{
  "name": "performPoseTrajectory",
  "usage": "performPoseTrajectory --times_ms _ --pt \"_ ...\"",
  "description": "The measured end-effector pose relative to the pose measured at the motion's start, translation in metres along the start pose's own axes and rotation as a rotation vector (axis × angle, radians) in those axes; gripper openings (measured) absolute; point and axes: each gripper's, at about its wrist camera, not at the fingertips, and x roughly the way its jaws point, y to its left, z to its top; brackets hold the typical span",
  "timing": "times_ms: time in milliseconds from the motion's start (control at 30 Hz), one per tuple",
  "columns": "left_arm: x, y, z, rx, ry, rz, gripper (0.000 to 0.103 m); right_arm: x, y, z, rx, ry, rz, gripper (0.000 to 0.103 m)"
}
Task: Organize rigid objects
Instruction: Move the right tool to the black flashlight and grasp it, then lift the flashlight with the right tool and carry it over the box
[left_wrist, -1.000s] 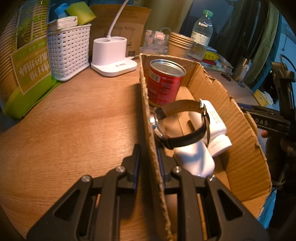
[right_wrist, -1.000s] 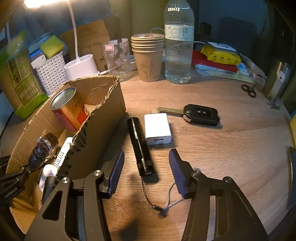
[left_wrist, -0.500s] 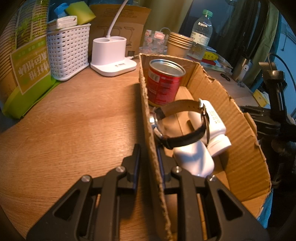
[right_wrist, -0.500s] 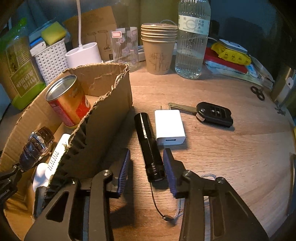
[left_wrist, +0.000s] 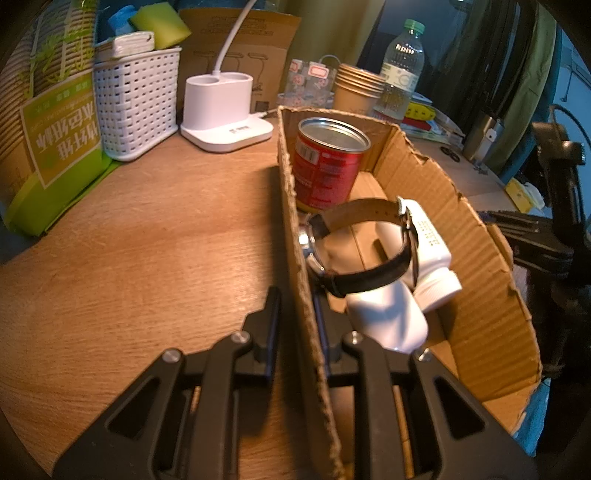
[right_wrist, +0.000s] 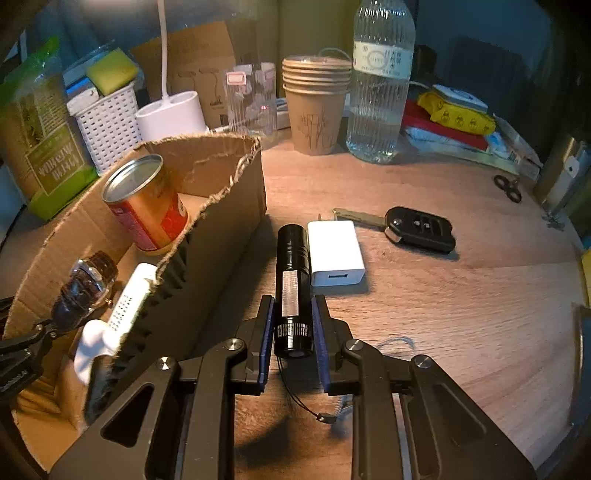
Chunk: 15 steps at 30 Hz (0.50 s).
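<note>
My right gripper (right_wrist: 293, 306) is shut on the rear end of a black flashlight (right_wrist: 291, 258), which lies on the wooden table (right_wrist: 443, 314) with its cord trailing toward me. A white charger (right_wrist: 336, 251) touches its right side and a black car key (right_wrist: 417, 229) lies farther right. Left of them stands the cardboard box (right_wrist: 221, 221). My left gripper (left_wrist: 295, 306) is shut on the box's near side wall (left_wrist: 291, 221). Inside are a red can (left_wrist: 327, 162), a wristwatch (left_wrist: 365, 251) and white bottles (left_wrist: 424, 240).
At the back of the table stand stacked paper cups (right_wrist: 316, 107), a water bottle (right_wrist: 380, 85), a white lamp base (left_wrist: 225, 114), a white basket (left_wrist: 135, 107) and a green pack (left_wrist: 55, 147). Scissors (right_wrist: 508, 186) lie far right.
The right gripper's jaws closed from wide apart onto the flashlight while it moved slightly forward over it. The left gripper and the box have not moved.
</note>
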Motion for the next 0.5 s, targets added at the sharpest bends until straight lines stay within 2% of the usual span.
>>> performPoseTrajectory --times_ms 500 --pt "0.0 0.001 0.0 0.001 0.0 -0.001 0.019 -0.042 0.006 0.008 -0.007 -0.076 -0.018 0.022"
